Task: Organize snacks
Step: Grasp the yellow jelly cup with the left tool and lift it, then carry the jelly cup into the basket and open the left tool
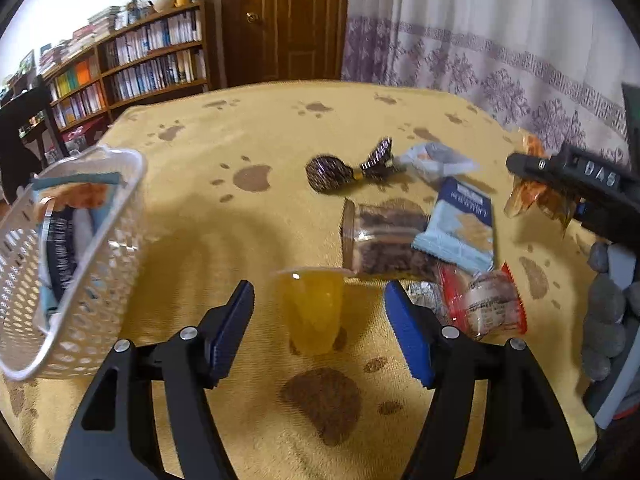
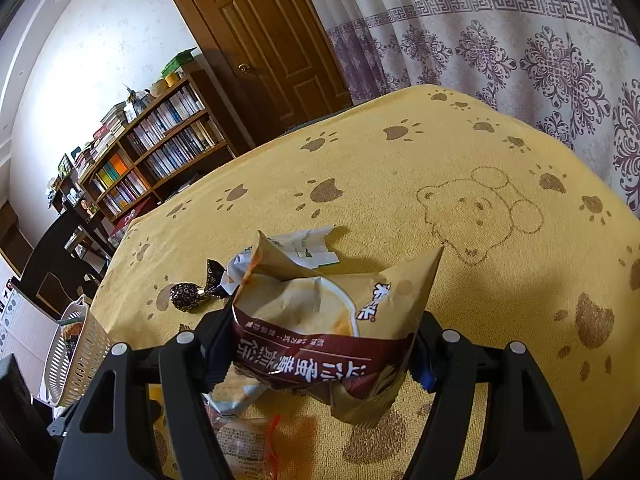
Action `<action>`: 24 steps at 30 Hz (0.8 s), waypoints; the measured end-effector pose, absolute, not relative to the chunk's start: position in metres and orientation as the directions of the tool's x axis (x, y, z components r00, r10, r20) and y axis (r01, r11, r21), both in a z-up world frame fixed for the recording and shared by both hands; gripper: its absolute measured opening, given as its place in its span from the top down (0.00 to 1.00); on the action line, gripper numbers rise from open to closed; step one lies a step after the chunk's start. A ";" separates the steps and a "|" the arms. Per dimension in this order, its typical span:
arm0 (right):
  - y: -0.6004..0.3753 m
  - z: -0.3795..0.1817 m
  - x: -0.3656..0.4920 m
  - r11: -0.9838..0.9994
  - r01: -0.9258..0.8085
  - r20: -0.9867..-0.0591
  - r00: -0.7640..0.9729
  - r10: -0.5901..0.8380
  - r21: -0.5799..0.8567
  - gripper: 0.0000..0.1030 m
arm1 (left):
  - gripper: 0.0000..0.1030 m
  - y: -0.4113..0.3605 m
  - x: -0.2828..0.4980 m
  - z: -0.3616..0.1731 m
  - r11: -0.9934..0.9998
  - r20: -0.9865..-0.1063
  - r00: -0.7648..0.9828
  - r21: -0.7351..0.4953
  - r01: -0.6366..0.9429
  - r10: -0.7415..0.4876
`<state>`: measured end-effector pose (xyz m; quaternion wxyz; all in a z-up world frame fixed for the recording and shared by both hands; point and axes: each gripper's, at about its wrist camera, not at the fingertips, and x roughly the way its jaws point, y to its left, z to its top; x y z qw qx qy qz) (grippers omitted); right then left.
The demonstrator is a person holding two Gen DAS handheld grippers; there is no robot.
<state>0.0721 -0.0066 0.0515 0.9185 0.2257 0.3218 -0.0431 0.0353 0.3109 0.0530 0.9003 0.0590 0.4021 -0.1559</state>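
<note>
Left gripper: my jaws stand wide open — the orange jelly cup sits between them, untouched.
Right gripper: my jaws are clamped on a tan-and-brown snack bag, lifted off the yellow cloth.
Basket: left of the jelly cup, packets already inside.
Beyond the cup: a brownie tub, a blue cracker pack — farther still, a dark wrapped candy.

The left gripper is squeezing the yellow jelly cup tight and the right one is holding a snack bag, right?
Not quite. In the left wrist view the left gripper is open, its fingers apart on either side of the yellow jelly cup, not squeezing it. The right gripper is indeed holding a snack bag.
</note>
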 end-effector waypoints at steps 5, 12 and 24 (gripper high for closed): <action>-0.006 0.052 0.072 0.894 0.224 -0.610 0.789 0.067 0.388 0.33 | 0.64 0.308 0.047 0.043 0.952 -0.768 0.610 0.004 0.307 -0.193; -0.006 0.052 0.071 0.894 0.225 -0.608 0.792 0.064 0.387 0.33 | 0.67 0.314 0.040 0.053 0.958 -0.743 0.642 0.005 0.287 -0.189; -0.008 0.052 0.071 0.891 0.227 -0.600 0.797 0.061 0.392 0.33 | 0.67 0.336 0.018 0.110 0.976 -0.626 0.765 0.024 0.214 -0.152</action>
